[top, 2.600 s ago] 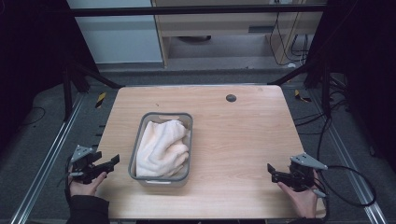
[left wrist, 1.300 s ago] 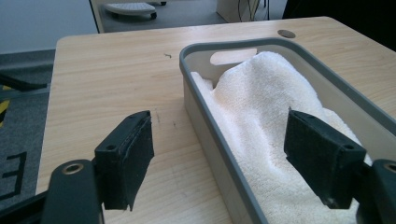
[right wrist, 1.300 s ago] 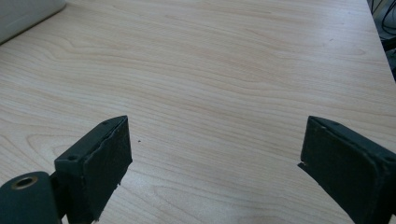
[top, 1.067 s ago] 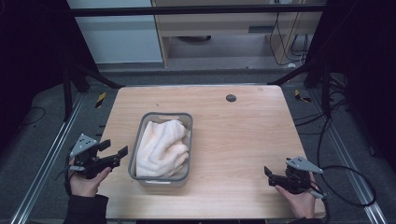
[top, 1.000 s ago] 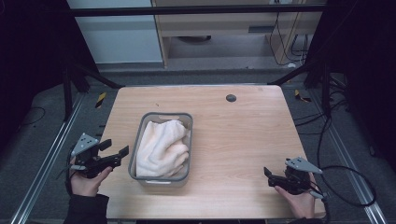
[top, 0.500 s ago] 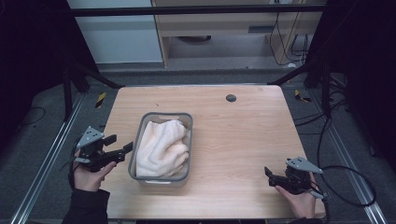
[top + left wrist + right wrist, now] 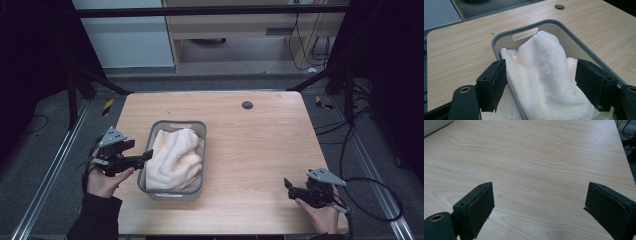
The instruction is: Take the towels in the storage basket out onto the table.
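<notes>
One basket, one towel, two grippers on one table

There is one light wooden table (image 7: 260,145), and on it one grey plastic basket with rounded corners (image 7: 172,124) that holds one cream terry towel (image 7: 175,157). The table has one small round dark hole (image 7: 247,105). Two hand-held black two-jaw grippers are present, the left gripper (image 7: 146,155) and the right gripper (image 7: 287,184).

High view looks forward and down from above the near edge, taking in the whole table (image 7: 260,130). Left gripper view sits low and close at the left, aimed right across the grey basket (image 7: 499,41) and towel (image 7: 544,75), both shared with the high view. Right gripper view skims bare tabletop, close.
</notes>
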### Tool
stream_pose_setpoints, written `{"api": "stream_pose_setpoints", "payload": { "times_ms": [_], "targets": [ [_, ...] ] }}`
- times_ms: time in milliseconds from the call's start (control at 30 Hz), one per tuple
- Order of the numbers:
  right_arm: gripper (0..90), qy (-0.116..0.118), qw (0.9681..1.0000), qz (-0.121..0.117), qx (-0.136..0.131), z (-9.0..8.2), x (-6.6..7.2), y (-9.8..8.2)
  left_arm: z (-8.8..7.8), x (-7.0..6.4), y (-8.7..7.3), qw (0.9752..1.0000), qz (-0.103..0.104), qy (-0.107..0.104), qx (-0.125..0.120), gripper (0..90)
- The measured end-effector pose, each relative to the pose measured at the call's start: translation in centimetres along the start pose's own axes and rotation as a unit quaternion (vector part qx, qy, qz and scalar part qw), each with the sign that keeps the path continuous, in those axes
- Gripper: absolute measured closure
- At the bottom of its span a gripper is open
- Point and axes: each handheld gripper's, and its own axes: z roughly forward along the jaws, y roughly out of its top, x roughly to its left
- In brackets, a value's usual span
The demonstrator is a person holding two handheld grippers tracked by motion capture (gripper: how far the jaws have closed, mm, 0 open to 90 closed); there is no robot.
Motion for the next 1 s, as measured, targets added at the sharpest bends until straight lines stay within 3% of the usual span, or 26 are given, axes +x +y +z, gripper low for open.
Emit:
{"api": "stream_pose_setpoints", "payload": {
  "times_ms": [433, 1000],
  "targets": [
    [8.4, -0.001, 1.0, -0.001, 0.004, 0.0, 0.0, 0.0, 1.0, -1.1, 1.6, 0.9991, 0.025, 0.0, 0.035, 25.1],
    [8.2, 0.001, 1.0, 0.002, 0.005, 0.0, -0.1, 0.1, 3.6, -2.5, 1.7, 0.9958, 0.041, -0.014, 0.081, 23.7]
  ]
}}
